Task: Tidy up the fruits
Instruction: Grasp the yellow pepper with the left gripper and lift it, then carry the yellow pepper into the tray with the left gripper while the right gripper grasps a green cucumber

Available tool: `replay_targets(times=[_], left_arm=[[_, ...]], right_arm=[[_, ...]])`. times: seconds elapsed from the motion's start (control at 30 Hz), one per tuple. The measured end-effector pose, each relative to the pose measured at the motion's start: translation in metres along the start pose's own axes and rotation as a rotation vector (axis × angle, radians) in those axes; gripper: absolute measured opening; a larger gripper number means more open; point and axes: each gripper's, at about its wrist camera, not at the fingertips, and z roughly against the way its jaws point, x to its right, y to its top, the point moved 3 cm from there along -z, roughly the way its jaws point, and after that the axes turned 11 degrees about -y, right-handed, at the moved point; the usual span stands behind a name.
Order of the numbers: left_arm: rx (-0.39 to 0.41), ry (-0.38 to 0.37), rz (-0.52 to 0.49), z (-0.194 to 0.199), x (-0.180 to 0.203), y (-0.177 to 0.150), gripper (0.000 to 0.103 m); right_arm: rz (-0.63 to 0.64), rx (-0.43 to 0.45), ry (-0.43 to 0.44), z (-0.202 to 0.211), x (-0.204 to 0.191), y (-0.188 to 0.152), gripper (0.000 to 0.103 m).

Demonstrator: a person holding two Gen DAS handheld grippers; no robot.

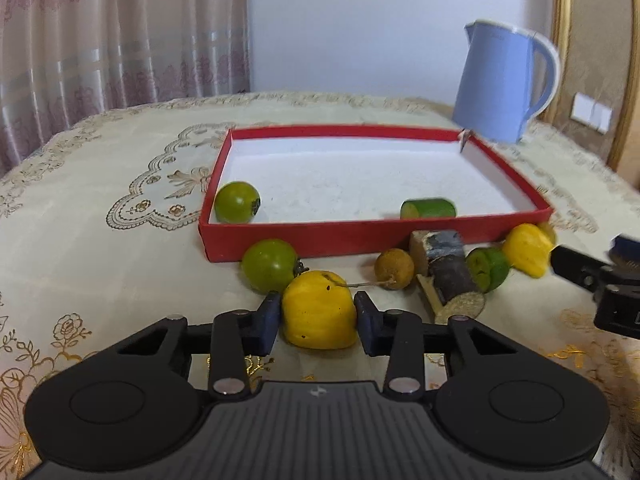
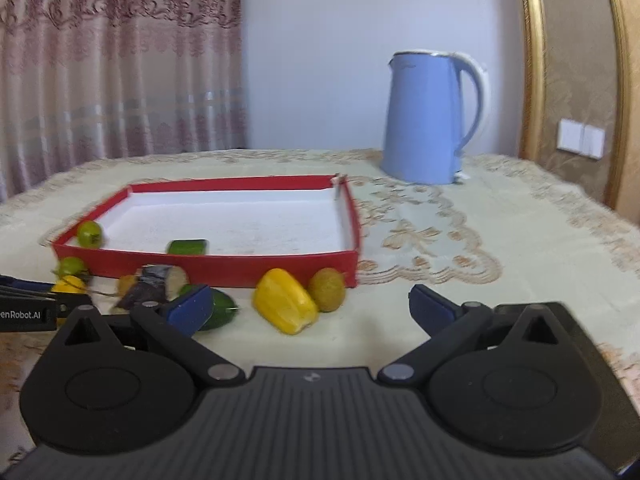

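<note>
The left gripper (image 1: 318,314) squeezes a yellow fruit (image 1: 319,312) sitting on the table (image 1: 120,280), just in front of the red box (image 1: 340,236). Lift it straight up, high over the box wall, then set it softly inside. The right gripper (image 2: 310,308) waits with its fingers wide apart, holding nothing.

Left wrist view sits low over tablecloth (image 1: 120,264), looks forward and slightly down, close behind yellow fruit (image 1: 319,312), red box (image 1: 360,236) just beyond. Right wrist view sits further right, low, same facing, box (image 2: 240,266) off to its left. Both share box, scattered fruit, blue kettle (image 1: 500,84) (image 2: 424,120), curtain (image 1: 120,32) (image 2: 116,60).
</note>
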Motion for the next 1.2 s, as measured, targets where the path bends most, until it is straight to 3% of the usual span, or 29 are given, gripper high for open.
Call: replay_targets(times=[0.17, 0.57, 0.73, 0.8, 0.93, 1.2], left_arm=[[0.062, -0.012, -0.012, 0.014, -0.008, -0.001, 0.038], [0.111, -0.016, -0.022, 0.023, -0.009, 0.017, 0.038], [0.138, -0.007, -0.013, 0.030, -0.011, 0.020, 0.039], [0.157, -0.001, -0.010, 0.035, -0.013, 0.023, 0.039], [0.182, 0.001, -0.015, 0.040, -0.014, 0.030, 0.039], [0.179, -0.011, -0.009, 0.040, -0.014, 0.030, 0.039]], right_arm=[[-0.009, 0.001, 0.028, 0.001, 0.000, 0.000, 0.103], [0.032, 0.014, 0.029, 0.004, -0.007, 0.000, 0.103], [0.065, -0.011, 0.147, 0.007, -0.016, 0.002, 0.087], [0.084, -0.016, 0.181, 0.007, -0.021, 0.003, 0.070], [0.125, -0.061, 0.224, -0.002, -0.032, 0.004, 0.050], [0.175, -0.114, 0.248, -0.020, -0.051, 0.004, 0.048]])
